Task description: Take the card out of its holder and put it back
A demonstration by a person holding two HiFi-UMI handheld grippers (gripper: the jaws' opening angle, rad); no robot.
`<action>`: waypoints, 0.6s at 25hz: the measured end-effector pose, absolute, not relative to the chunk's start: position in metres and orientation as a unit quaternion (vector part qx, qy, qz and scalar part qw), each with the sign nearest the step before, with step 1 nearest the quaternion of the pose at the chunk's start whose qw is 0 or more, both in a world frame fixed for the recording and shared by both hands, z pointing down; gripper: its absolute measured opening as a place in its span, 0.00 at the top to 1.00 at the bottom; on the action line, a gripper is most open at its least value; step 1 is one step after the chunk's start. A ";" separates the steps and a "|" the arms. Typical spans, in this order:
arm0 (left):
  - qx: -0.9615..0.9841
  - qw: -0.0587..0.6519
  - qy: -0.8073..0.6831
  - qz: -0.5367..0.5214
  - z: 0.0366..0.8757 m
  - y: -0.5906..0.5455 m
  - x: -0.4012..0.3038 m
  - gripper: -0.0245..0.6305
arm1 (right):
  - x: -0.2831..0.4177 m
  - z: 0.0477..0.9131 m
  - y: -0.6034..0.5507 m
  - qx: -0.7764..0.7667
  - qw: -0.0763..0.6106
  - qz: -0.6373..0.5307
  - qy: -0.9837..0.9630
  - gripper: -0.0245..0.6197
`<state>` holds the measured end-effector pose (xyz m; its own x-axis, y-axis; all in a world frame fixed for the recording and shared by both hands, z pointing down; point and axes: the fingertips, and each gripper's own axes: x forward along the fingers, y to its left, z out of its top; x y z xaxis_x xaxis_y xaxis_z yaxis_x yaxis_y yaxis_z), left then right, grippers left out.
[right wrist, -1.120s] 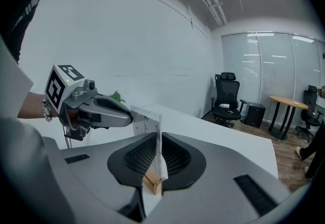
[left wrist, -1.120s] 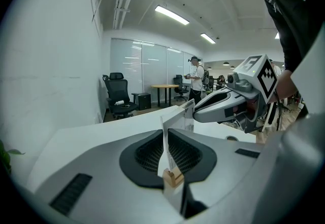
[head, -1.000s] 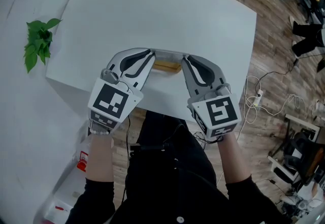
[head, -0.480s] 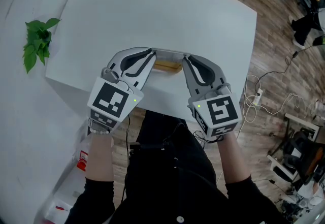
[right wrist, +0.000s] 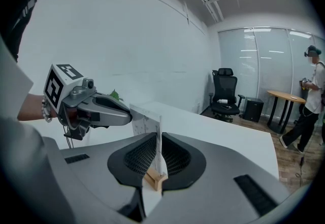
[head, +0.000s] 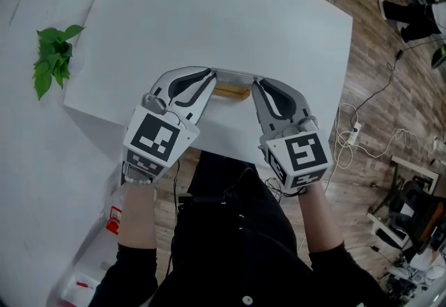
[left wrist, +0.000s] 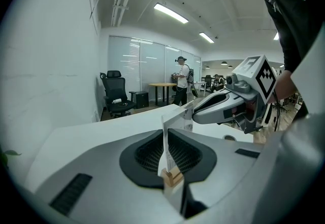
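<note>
Head view: our left gripper (head: 210,81) and right gripper (head: 256,85) flank the thin white card (head: 234,78) in its wooden slotted holder (head: 231,92). Left gripper view: narrow jaws pinch the card, holder just below. Right gripper view: likewise. Removal seems pending; we need a straight lift

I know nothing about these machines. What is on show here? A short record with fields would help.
setting: white table, with a green plant off to its left
card: upright, its bottom edge in the wooden holder
wooden holder: near the table's front edge
left gripper: jaws closed on the card's left end
right gripper: jaws closed on the card's right end
who: a person holding one gripper in each hand
</note>
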<state>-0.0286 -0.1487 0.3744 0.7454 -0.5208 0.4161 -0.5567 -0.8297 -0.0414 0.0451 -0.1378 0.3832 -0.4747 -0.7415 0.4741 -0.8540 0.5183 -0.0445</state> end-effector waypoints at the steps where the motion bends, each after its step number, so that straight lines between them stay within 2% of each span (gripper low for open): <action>1: 0.933 0.043 -0.288 0.210 0.375 -0.149 -0.029 0.90 | 0.045 0.384 -0.138 0.471 0.203 0.139 -0.847 0.86; 15: 0.933 0.044 -0.285 0.216 0.377 -0.149 -0.030 0.90 | 0.043 0.386 -0.135 0.471 0.204 0.145 -0.846 0.86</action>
<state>-0.0301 -0.1486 0.3769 0.7440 -0.5124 0.4289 -0.5506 -0.8338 -0.0410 0.0429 -0.1348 0.3856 -0.4730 -0.7380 0.4814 -0.8560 0.5142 -0.0528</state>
